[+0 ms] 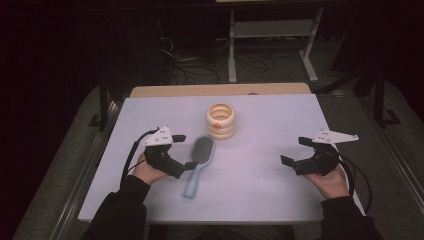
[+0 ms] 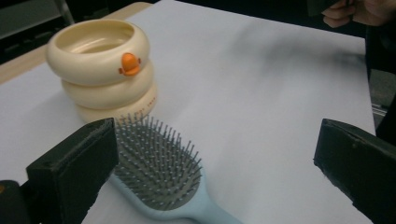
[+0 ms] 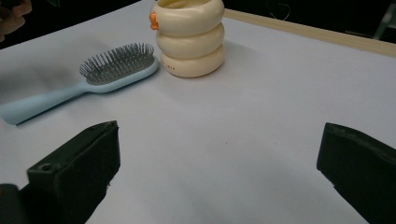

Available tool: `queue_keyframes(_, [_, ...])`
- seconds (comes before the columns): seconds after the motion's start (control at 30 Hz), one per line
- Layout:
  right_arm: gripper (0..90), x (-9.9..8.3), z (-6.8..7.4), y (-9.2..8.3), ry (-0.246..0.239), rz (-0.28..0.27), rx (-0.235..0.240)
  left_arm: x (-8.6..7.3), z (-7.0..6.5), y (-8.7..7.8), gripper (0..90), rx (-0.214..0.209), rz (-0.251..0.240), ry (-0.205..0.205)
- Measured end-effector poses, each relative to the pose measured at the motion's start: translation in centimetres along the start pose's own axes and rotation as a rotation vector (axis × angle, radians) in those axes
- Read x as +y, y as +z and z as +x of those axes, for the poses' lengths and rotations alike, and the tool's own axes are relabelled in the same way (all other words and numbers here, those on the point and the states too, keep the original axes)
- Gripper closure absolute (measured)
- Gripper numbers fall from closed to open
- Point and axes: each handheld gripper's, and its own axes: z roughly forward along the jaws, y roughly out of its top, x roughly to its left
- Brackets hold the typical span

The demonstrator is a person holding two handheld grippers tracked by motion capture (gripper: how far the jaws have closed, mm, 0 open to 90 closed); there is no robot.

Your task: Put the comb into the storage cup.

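On the table [image 1: 260, 175], near the middle of the far edge, a cream cup [image 1: 221, 121] made of three stacked rings, with a small orange duck face [image 2: 129, 64] on its top ring. Cup stands upright, open at the top. Just in front of it, on the near-left side, a light-blue brush [image 1: 199, 165] lies flat, bristles up, head toward the cup, handle toward the near edge. Brush head is just beside the cup base; from the gripper views I cannot tell if they touch.

Left gripper [image 1: 182, 152] held in the left hand [image 1: 147, 172] near the left edge, jaws wide apart, nothing between them, tips just left of the brush handle. From the left gripper view the brush head [image 2: 159, 170] sits between the two jaws, closer to the left one.

Right gripper [image 1: 295, 150] held in the right hand [image 1: 332, 182] near the right edge, jaws wide apart and holding nothing, well apart from brush and cup. Bare table surface lies between its jaws in the right gripper view, with the brush [image 3: 88, 81] and cup [image 3: 189, 35] farther off.

Dark sleeves at the near edge. Cables on the floor beyond the far edge.
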Motion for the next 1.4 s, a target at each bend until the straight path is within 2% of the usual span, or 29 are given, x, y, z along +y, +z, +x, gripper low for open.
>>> queue_keyframes(0.27, [0.0,0.0,0.0,0.0,-0.001,0.002,0.001,0.1,-0.9,1.5,0.0,-0.052,0.052,0.032])
queue_keyframes(0.43, [0.0,0.0,0.0,0.1,-0.002,0.005,0.001,0.2,-1.4,2.2,0.0,-0.062,0.073,0.058])
queue_keyframes(0.87, [0.0,0.0,0.0,0.1,-0.002,0.006,0.002,-0.1,-2.2,3.4,0.0,-0.079,0.138,0.092])
queue_keyframes(1.17, [0.0,0.0,0.0,0.1,-0.004,0.009,0.004,-0.5,-2.5,4.0,0.0,-0.095,0.193,0.114])
queue_keyframes(1.4, [0.0,0.0,0.1,0.2,-0.007,0.011,0.007,-0.8,-2.7,4.6,0.9,-0.123,0.256,0.123])
